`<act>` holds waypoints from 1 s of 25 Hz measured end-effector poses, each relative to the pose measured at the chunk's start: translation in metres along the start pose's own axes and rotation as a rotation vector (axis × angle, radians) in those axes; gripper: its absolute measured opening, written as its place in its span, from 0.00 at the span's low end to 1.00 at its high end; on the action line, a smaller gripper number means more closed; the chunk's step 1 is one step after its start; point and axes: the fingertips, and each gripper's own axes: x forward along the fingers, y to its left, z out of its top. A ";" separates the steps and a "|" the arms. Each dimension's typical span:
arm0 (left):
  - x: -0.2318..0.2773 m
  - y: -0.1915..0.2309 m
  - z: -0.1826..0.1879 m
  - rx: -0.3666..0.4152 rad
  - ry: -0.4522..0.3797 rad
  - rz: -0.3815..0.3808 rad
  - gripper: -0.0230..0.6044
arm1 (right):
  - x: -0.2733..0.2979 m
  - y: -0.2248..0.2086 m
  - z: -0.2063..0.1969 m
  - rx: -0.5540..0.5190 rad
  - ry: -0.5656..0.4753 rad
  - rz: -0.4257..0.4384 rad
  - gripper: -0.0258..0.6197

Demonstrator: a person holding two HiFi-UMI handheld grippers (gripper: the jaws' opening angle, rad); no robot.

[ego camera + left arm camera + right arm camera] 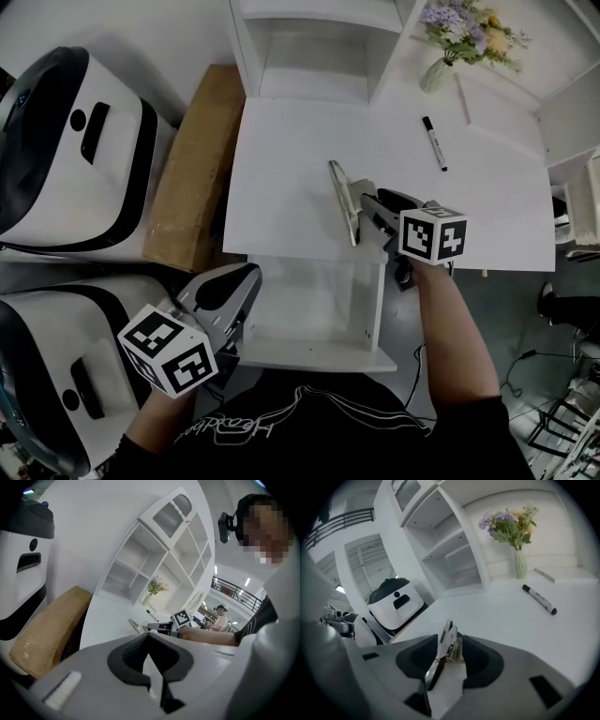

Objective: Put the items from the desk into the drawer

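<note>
The white worktop (pixel 291 159) fills the middle of the head view, with the open drawer (pixel 305 300) just below its near edge, nothing visible in it. A silver stapler (pixel 343 202) lies on the worktop just above the drawer. The right gripper (pixel 366 199) reaches it from the lower right. In the right gripper view its jaws stand apart with the stapler (pixel 444 654) between them, not clamped; whether a pad touches it I cannot tell. A black marker (pixel 433 142) lies well apart toward the upper right, near a vase (pixel 436 75) of flowers. The left gripper (pixel 249 274) hangs at the lower left, beside the drawer's left wall, off the worktop; in the left gripper view its jaws are together and hold nothing. A cardboard box (pixel 192 169) lies left of the worktop
</note>
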 end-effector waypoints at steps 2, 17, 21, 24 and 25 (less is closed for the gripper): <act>0.000 0.001 -0.001 -0.004 0.002 0.002 0.05 | 0.005 -0.001 -0.003 0.013 0.010 -0.002 0.28; -0.023 0.016 -0.011 0.023 0.014 0.053 0.05 | 0.008 -0.003 -0.002 0.148 -0.017 -0.053 0.10; -0.032 0.017 -0.017 0.033 0.007 0.044 0.05 | 0.004 0.001 -0.001 0.130 -0.044 -0.097 0.09; -0.039 0.013 -0.020 0.035 0.006 0.046 0.05 | -0.002 0.008 0.002 0.126 -0.066 -0.100 0.09; -0.042 0.012 -0.021 0.037 0.006 0.048 0.05 | -0.005 0.010 0.003 0.124 -0.074 -0.099 0.09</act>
